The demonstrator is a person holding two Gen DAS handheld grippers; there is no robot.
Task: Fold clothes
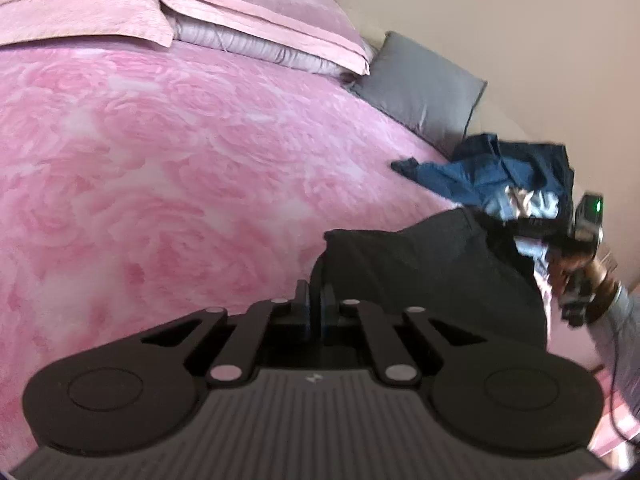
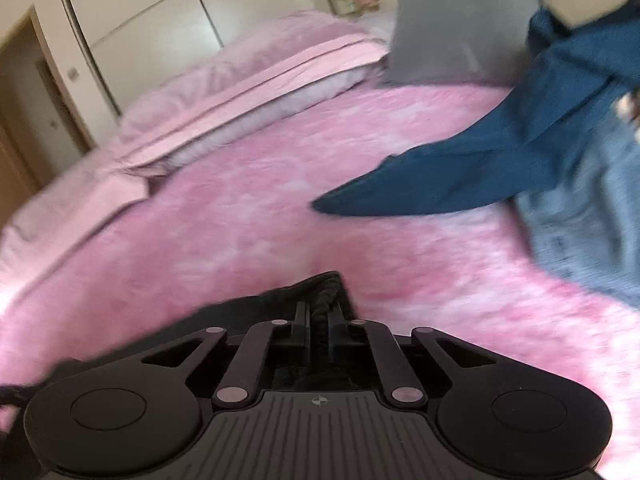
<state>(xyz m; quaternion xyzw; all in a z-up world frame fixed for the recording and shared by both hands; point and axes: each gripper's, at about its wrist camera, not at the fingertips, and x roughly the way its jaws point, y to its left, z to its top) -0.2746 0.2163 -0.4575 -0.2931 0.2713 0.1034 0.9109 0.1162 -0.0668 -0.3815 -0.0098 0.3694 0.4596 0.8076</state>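
A black garment (image 1: 432, 272) is held over the pink rose-patterned bedspread (image 1: 160, 160). My left gripper (image 1: 316, 300) is shut on its edge, the cloth pinched between the fingers. My right gripper (image 2: 319, 312) is shut on another edge of the black garment (image 2: 320, 296), where a thick hem bunches between the jaws. The right gripper also shows in the left wrist view (image 1: 580, 252), held in a hand at the far right. A pile of blue clothes (image 1: 500, 176) lies beyond the black garment; in the right wrist view the blue clothes (image 2: 500, 148) lie to the right.
Pink pillows (image 1: 248, 4) and a grey cushion (image 1: 424, 84) lie at the head of the bed. A cream wall runs along the bed's far side. In the right wrist view, white wardrobe doors (image 2: 140, 12) stand behind the bed. The bedspread (image 2: 240, 200) stretches ahead.
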